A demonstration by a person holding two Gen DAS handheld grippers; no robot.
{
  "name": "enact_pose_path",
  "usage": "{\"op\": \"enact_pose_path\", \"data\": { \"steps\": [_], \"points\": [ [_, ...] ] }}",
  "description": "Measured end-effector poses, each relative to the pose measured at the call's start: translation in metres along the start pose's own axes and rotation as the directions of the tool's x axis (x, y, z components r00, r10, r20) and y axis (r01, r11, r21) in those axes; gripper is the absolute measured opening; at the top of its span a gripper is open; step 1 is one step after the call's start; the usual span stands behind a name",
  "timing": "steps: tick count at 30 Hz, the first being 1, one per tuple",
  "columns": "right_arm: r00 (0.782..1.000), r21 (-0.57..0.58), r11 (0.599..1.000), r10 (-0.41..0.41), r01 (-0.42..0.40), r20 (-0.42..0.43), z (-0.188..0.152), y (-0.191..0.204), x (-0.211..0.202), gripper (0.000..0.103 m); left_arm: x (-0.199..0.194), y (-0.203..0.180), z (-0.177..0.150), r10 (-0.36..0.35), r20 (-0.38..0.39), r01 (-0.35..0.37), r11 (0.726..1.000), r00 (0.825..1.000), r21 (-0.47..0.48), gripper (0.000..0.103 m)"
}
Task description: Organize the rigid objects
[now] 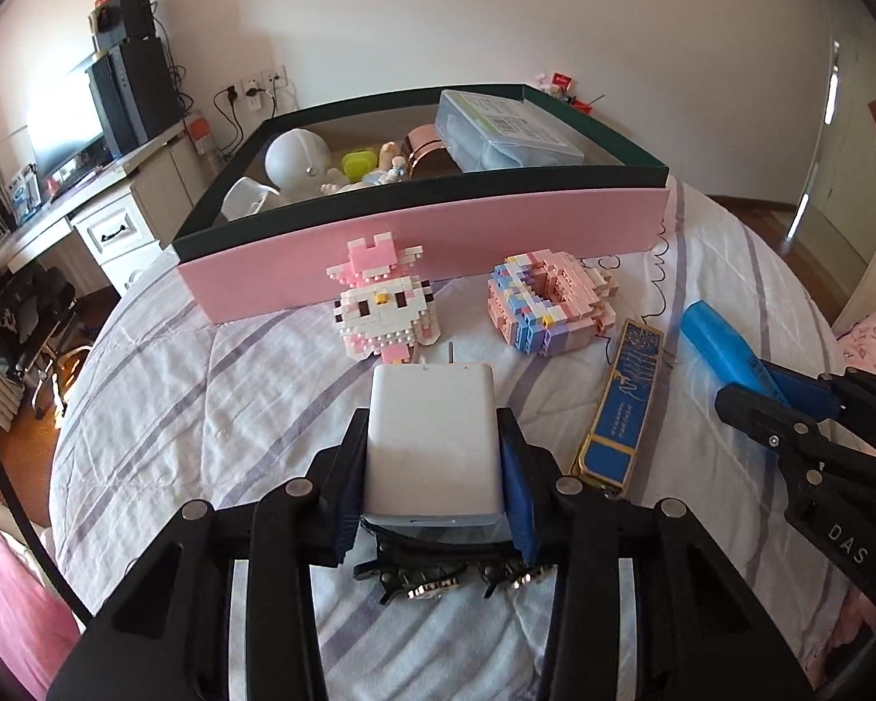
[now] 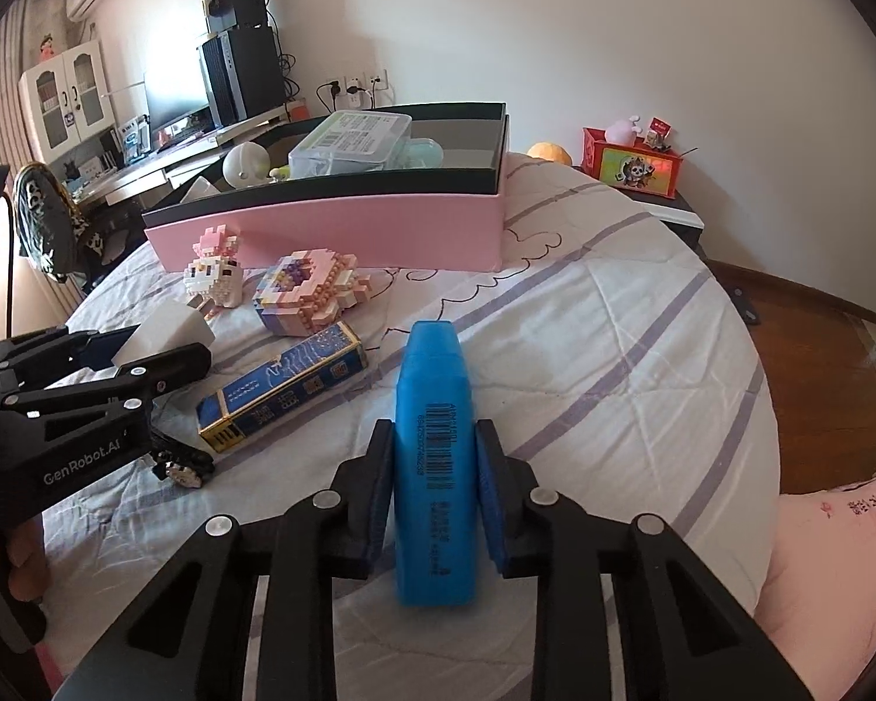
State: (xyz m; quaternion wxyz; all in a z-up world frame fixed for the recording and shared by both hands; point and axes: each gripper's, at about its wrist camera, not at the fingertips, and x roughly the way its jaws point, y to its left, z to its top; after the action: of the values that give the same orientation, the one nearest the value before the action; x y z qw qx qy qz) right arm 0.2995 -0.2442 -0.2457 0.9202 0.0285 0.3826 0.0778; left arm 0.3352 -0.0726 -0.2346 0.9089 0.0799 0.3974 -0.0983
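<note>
Both claws are clenched: the left claw point(image 1: 435, 455) grasps a white plastic charger block point(image 1: 432, 426), the right claw point(image 2: 435, 467) a blue plastic case point(image 2: 435, 438). Lift each clear, probably toward the pink-walled box point(image 1: 438, 233) at upper centre, and release inside.

We look forward and down along each gripper's fingers, close over the bed point(image 1: 204, 409); both views share the pink box point(image 1: 438, 233) and each other's gripper.

I see bright daylight from the left blowing out the monitor point(image 1: 58, 140); the fisheye bends the edges, dark vignette in the corners, focus sharp.
</note>
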Motion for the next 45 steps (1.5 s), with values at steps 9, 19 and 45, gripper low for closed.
{"op": "enact_pose_path", "data": {
  "steps": [9,19,45],
  "points": [
    [0.986,0.026,0.995,0.089,-0.094,0.141,0.005,0.034,-0.044,0.027,-0.076,0.021,-0.011,0.03,0.165,-0.016,0.996,0.986,-0.084,0.041],
    [0.928,-0.085,0.993,0.106,-0.08,0.357,0.03,0.095,-0.116,0.027,-0.16,0.034,-0.012,0.102,0.358,-0.061,0.99,0.928,-0.123,0.041],
    [0.977,-0.071,0.993,0.102,-0.09,0.188,0.02,0.092,-0.043,0.027,-0.062,0.072,-0.041,0.016,0.141,0.014,0.978,0.99,-0.208,0.035]
  ]
}}
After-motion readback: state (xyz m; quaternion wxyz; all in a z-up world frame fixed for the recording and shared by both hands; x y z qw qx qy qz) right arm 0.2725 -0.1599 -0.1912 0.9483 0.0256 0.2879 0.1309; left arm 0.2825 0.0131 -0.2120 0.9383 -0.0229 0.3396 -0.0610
